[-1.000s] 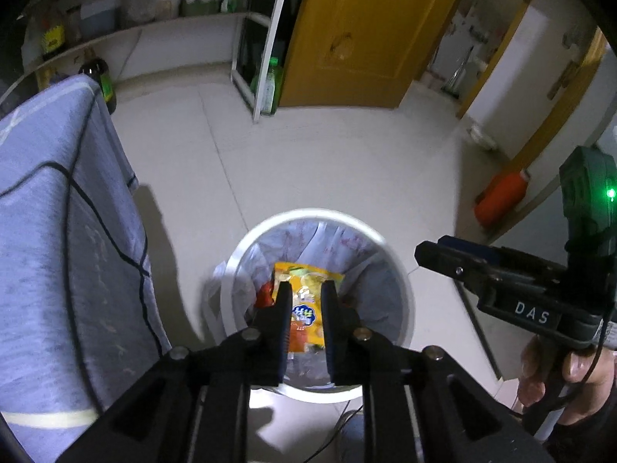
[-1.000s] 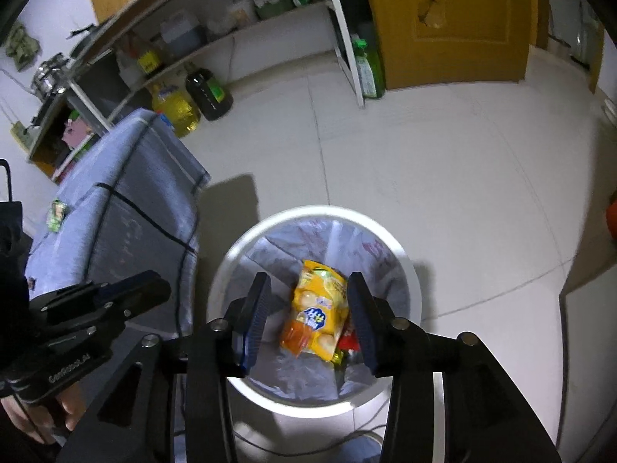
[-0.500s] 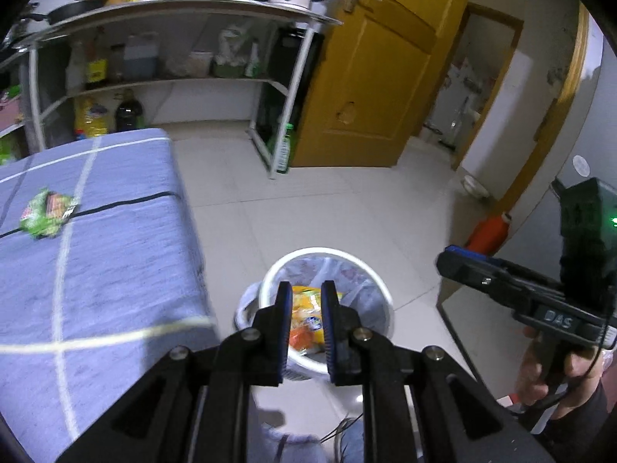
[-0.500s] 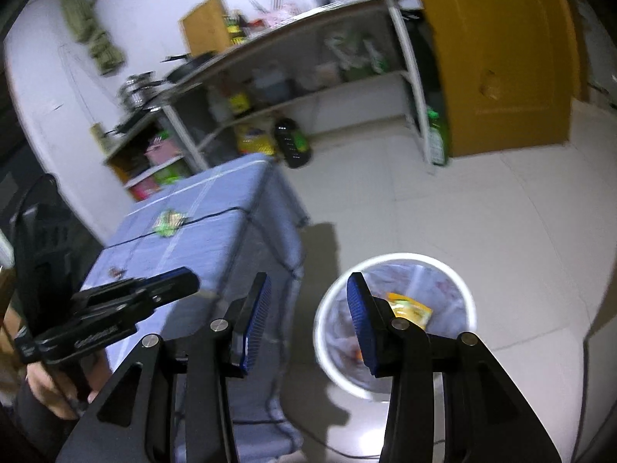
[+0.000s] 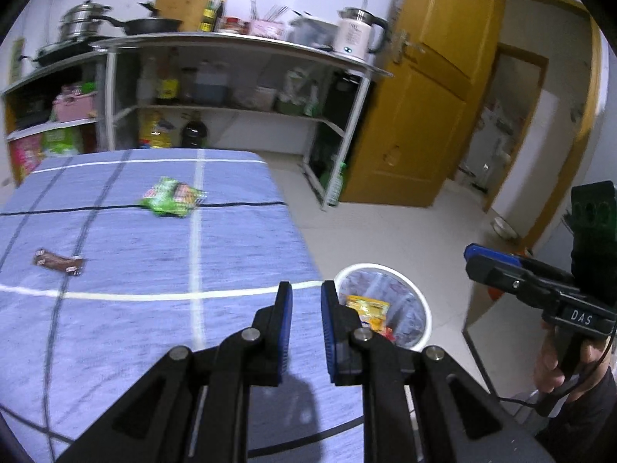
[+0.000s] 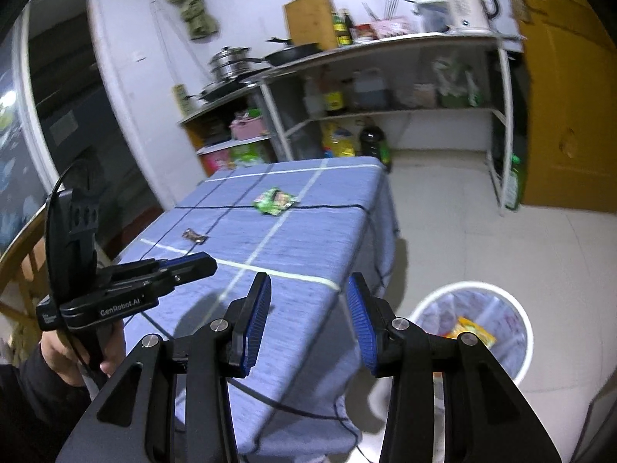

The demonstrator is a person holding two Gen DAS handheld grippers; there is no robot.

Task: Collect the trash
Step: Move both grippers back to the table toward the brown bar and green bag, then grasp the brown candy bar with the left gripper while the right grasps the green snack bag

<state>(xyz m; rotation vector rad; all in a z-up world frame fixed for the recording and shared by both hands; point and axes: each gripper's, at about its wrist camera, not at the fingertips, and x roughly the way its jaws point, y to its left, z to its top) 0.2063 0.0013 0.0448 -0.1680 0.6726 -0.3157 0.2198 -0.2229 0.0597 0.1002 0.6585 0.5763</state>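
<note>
Counter [image 5: 127, 239], draped in blue cloth with white and black grid lines: fills left half of left wrist view, centre of right wrist view.

White round trash bin [image 5: 418, 301] with clear liner, on pale tiled floor just beside counter's corner; lower right in right wrist view [image 6: 516, 310]. Yellow snack bag [image 5: 368, 308] lying inside.

Left claw [image 5: 306, 289], black with blue pads: bottom centre of its view, narrowly parted, nothing between pads, above counter edge.

Right claw [image 6: 308, 283]: spread about halfway, empty, above counter's near corner.

Green crumpled snack wrapper [image 5: 171, 201] on counter, upper middle of cloth.

Small brown candy wrapper [image 5: 58, 267] on counter, left of the green one, well apart.
</note>
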